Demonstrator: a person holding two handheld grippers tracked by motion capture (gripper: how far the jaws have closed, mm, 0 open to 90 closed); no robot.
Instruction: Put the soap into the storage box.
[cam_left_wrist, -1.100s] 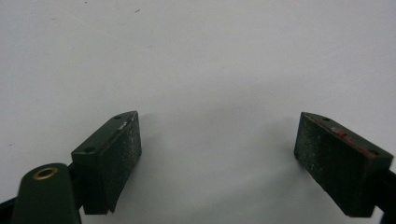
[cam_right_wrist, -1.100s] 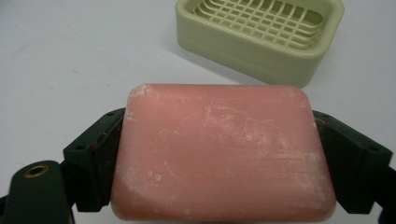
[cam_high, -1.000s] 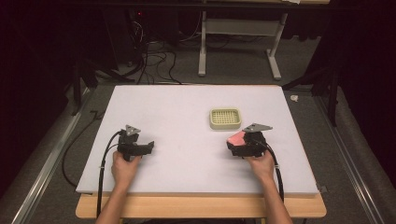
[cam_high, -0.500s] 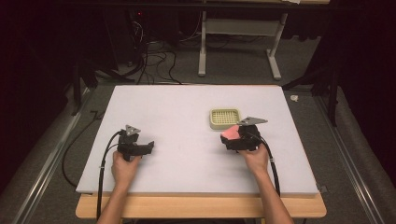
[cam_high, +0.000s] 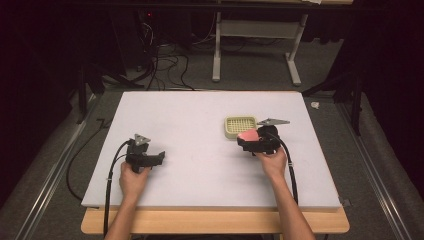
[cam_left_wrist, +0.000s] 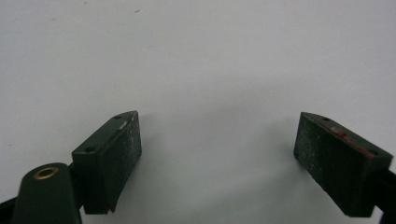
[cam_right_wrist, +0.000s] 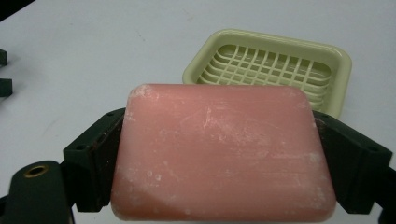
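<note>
A pink bar of soap is clamped between the two black jaws of my right gripper; from above the soap shows as a pink patch at the gripper's front. Just beyond it sits a pale yellow-green soap dish with a grid floor, standing right of centre on the white table; the high view shows the dish partly overlapped by the soap. My left gripper rests low at the table's near left, its jaws spread wide over bare white surface with nothing between them.
The white board lies on a wooden table whose front edge shows below it. Beyond the far edge are a white metal stand, cables on the floor, and dark surroundings.
My right gripper has carried the soap forward and leftward, from the near right of the dish up to its near edge. The left gripper has stayed put.
</note>
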